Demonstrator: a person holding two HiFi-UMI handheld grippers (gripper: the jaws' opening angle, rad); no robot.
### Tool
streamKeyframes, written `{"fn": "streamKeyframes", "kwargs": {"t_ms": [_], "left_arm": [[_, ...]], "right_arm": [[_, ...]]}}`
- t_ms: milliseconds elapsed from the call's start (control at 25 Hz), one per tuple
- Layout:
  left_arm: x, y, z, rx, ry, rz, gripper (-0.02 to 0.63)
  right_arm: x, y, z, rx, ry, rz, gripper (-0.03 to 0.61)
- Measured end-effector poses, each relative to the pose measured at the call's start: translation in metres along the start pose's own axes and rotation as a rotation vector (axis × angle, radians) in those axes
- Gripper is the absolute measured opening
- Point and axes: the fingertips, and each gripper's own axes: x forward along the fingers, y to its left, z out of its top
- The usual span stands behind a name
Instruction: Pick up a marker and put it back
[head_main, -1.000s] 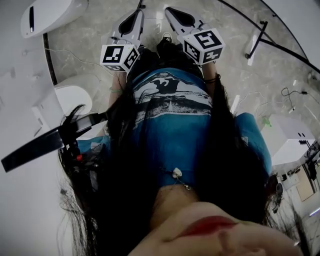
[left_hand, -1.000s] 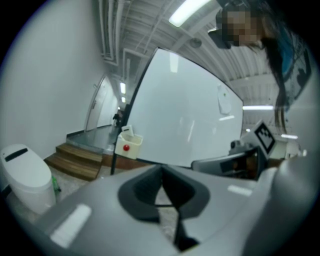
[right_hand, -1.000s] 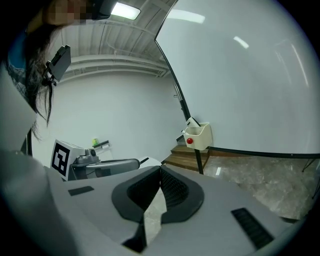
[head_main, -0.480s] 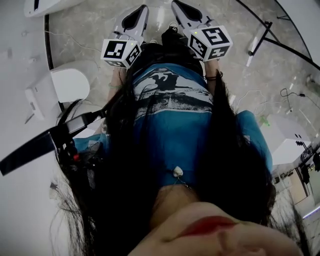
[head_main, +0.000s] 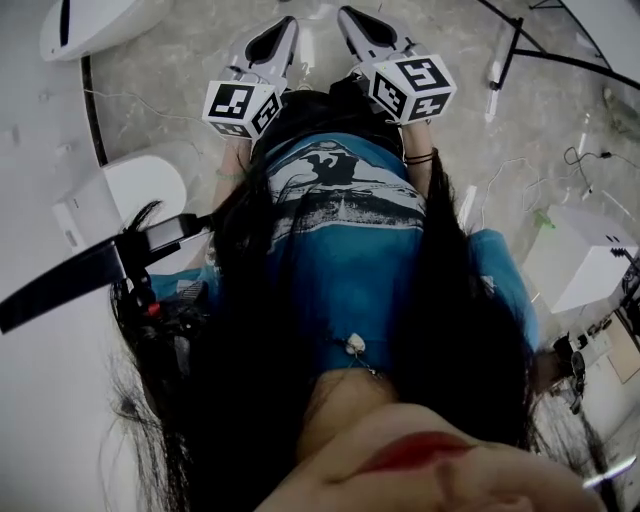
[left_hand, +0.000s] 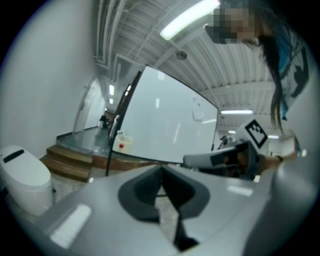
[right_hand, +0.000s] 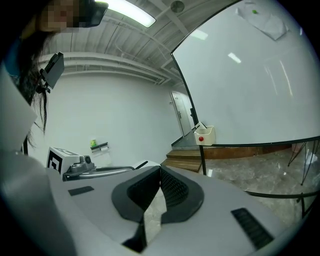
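Note:
No marker shows in any view. In the head view my left gripper (head_main: 288, 22) and my right gripper (head_main: 347, 15) are held side by side in front of the person's body, above a marble floor. Both are shut, jaw tips together, with nothing between them. From the left gripper view, the left gripper (left_hand: 161, 171) points at a large whiteboard (left_hand: 170, 125), which has a small white tray (left_hand: 122, 144) on its stand. The same whiteboard (right_hand: 250, 85) and tray (right_hand: 205, 135) lie ahead of the right gripper (right_hand: 160, 172).
A black whiteboard stand leg (head_main: 507, 48) and loose cables (head_main: 585, 158) lie on the floor at the right. At the left is a white rounded unit (head_main: 148, 185), at the right a white box (head_main: 585, 262). Wooden steps (left_hand: 70, 164) run beside the board.
The whole head view has shifted across the floor: the white unit at the left and the box at the right sit lower and further right. Both grippers keep their shut, side-by-side pose.

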Motion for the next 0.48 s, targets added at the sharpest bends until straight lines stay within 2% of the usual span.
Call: {"fn": "streamKeyframes", "kwargs": {"t_ms": [160,360,480], "left_arm": [[0.000,-0.014,0.005,0.013,-0.023,-0.015,0.002],[-0.005,-0.005,0.009,0.004,-0.056,0.024,0.002],[-0.020,-0.040,-0.001,0.000,-0.067,0.057,0.002]], "right_arm": [[-0.014,0.002,-0.002,0.004,-0.005,0.002,0.011],[-0.011,0.010,-0.002,-0.012,0.003,0.038,0.011],[-0.047,0.019,-0.014,-0.026,0.009,0.064,0.011]]}}
